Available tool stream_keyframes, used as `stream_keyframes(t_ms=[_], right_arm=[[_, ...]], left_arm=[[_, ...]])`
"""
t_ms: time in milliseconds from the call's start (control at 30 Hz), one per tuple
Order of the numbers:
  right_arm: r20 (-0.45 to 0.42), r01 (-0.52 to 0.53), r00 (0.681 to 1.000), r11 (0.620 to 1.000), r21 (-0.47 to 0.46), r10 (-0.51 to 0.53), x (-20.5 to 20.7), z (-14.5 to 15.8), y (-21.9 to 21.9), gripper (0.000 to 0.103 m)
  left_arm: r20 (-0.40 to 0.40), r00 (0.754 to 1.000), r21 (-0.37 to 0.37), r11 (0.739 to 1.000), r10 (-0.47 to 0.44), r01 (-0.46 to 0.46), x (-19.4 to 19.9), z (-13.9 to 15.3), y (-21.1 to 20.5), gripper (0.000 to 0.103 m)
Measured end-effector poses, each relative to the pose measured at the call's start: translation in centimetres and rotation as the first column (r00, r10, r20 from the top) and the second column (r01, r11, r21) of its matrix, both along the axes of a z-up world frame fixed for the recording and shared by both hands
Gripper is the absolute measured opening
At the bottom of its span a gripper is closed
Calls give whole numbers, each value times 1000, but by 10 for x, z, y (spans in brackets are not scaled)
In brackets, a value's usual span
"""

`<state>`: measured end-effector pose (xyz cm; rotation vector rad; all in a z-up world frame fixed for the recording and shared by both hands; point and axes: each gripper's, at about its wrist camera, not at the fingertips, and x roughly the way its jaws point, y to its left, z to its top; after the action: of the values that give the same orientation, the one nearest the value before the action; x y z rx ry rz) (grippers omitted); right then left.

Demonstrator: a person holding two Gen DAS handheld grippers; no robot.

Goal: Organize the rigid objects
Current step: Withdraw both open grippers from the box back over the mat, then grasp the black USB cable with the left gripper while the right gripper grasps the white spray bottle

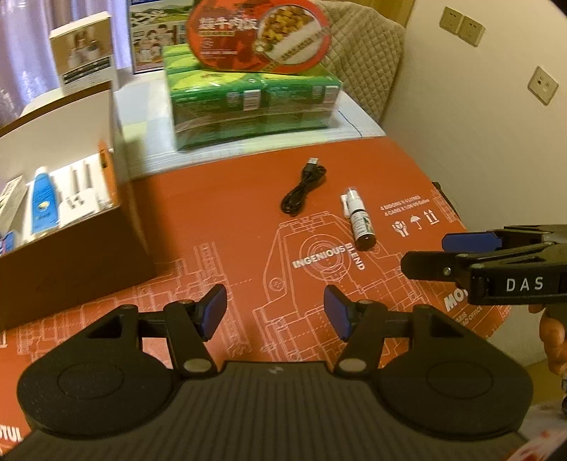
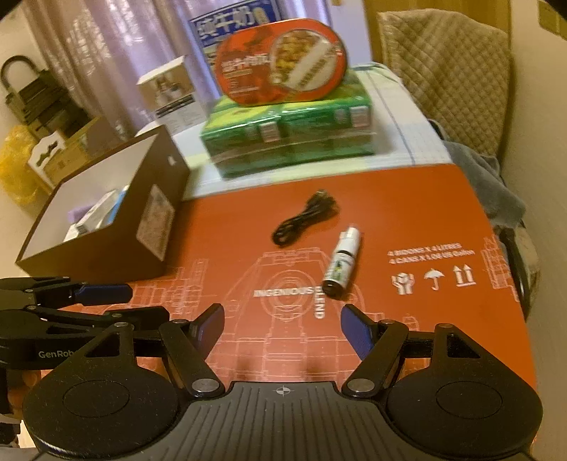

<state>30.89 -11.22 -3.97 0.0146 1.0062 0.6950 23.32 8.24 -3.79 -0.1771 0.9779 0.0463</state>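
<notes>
Orange printed cardboard (image 1: 219, 212) with white line drawings covers the tabletop beneath both tools. Nearest the left wrist camera, the left gripper (image 1: 275, 312) hangs over this sheet, its blue-padded jaws parted midway with nothing between them. The right gripper (image 2: 283, 328) stands likewise half open and empty over the sheet; in the left view it enters at three o'clock. Beyond them, toward twelve o'clock, a small white-and-dark spray bottle (image 1: 357, 220) lies on its side on the cardboard, and just past it at eleven o'clock lies a coiled black USB cable (image 1: 303, 190), close beside the bottle, though contact cannot be told. At nine o'clock sits an open brown cardboard box (image 1: 74, 248) with a white lining, holding bottles and small packages. Farther off, a green wrapped multipack (image 1: 255, 106) carries a red oval food container (image 1: 258, 33).
</notes>
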Motion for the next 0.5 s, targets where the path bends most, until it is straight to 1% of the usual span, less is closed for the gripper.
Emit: stream_keyframes(t_ms=[200,367,500], right_arm=[[-5,36,999,999,-24,-36,14,-7,-7,70],[-5,47,999,997,-55,-48,28,-16,-10,70],[-4,48,999,997,-62,-49,38,-23,-10,69]], left_arm=[[-15,999,8,1000,-29,29,22,-9,-7,57],[-31,999,15,999,-39,40,38,-15,-10,57],[-41,998,26,998,-49,51,53,-21,-12,56]])
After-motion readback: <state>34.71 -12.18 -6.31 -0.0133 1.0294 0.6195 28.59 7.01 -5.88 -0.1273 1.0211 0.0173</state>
